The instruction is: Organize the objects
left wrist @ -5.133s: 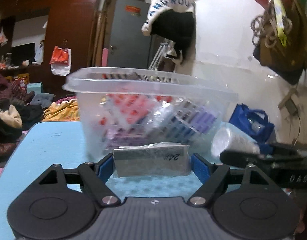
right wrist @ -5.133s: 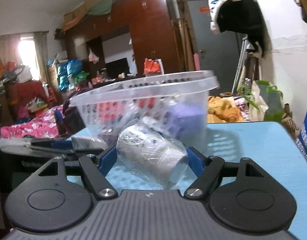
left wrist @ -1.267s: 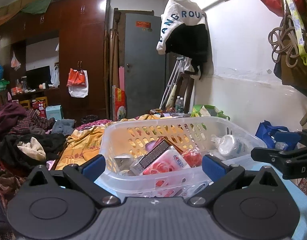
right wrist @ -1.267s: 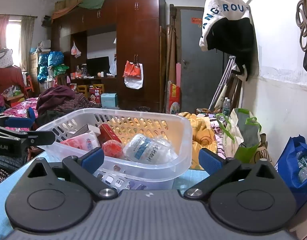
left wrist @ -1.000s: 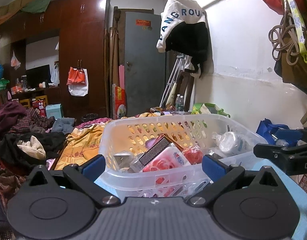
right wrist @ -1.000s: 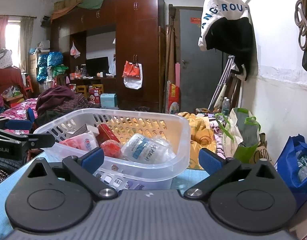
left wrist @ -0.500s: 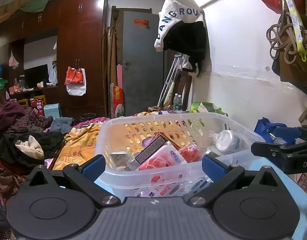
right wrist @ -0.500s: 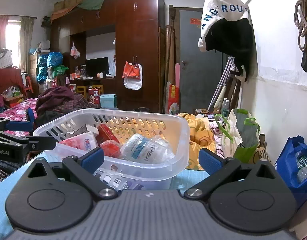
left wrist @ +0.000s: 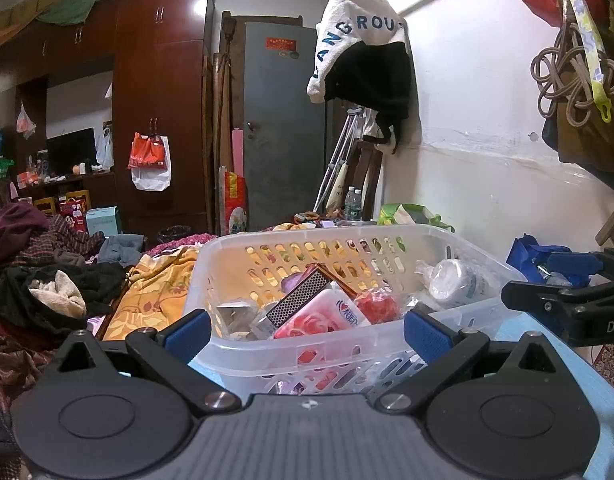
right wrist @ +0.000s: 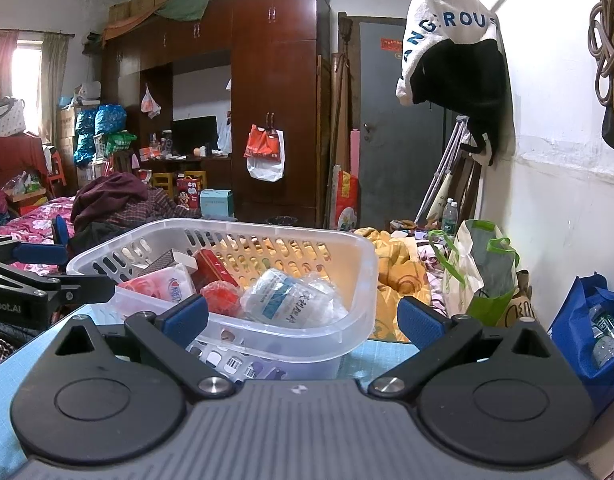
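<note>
We hold our left gripper (left wrist: 305, 326) level and low, pointing across the light blue tabletop (left wrist: 547, 344) at the near wall of a translucent white plastic basket with slotted sides (left wrist: 307, 354). Its jaws stand wide apart and grip nothing; the blue pads (left wrist: 187, 330) sit just short of the basket's near rim, one toward each end of it. Our right gripper (right wrist: 303, 318) is held the same way, level and spread wide, empty, aimed at the basket (right wrist: 347, 280) from the other side, so that its near right corner lies between the fingers.

The basket stands on the tabletop near its far edge, and each gripper shows at the side of the other's view: the right one (left wrist: 563, 300) past the basket's right end, the left one (right wrist: 39, 280) past its left end.

Inside the basket, from the left wrist view, we see a pink soft pack printed with roses (left wrist: 319, 318) lying against the near wall, a flat matchbox with a dark striking strip (left wrist: 297, 298) tilted on top of it, a small red wrapped item (left wrist: 377, 306) just beside the pack, and a stack of white paper cups in a clear plastic sleeve (left wrist: 453, 282) lying on its side at the right end. From the right wrist view the cup sleeve (right wrist: 295, 298) lies nearest our fingers, touching the red item (right wrist: 221, 294), with the pink pack (right wrist: 163, 284) beyond.

Behind the tabletop lie heaped clothes (left wrist: 39, 264) and a dark wooden wardrobe (right wrist: 275, 100).
</note>
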{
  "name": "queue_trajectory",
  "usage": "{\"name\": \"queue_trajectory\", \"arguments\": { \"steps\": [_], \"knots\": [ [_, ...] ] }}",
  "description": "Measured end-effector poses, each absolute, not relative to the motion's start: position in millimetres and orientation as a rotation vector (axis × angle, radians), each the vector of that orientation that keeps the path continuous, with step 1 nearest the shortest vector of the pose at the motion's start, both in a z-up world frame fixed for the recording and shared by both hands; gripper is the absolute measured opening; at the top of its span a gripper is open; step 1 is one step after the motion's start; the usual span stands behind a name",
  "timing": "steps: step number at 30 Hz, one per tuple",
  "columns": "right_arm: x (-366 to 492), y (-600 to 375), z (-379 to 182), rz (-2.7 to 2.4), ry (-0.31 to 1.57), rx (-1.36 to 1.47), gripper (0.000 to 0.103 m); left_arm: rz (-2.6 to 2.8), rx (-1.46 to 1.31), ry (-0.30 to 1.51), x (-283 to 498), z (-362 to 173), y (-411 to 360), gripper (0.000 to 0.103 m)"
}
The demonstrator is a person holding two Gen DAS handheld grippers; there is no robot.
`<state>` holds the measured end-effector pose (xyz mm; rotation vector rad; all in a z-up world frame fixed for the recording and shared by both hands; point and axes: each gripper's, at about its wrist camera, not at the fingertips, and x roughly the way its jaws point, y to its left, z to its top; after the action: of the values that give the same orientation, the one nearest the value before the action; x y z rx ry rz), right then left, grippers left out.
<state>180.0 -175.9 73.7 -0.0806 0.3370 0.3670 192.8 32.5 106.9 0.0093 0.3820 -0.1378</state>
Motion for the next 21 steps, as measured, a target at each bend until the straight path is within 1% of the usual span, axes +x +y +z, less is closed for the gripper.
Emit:
{"name": "queue_trajectory", "arguments": {
  "steps": [21],
  "knots": [
    [178.3, -175.1, 75.4, 0.37, 0.334, -0.081, 0.103, -0.145, 0.005, 0.388, 193.1, 103.4, 31.2, 0.103]
  ]
}}
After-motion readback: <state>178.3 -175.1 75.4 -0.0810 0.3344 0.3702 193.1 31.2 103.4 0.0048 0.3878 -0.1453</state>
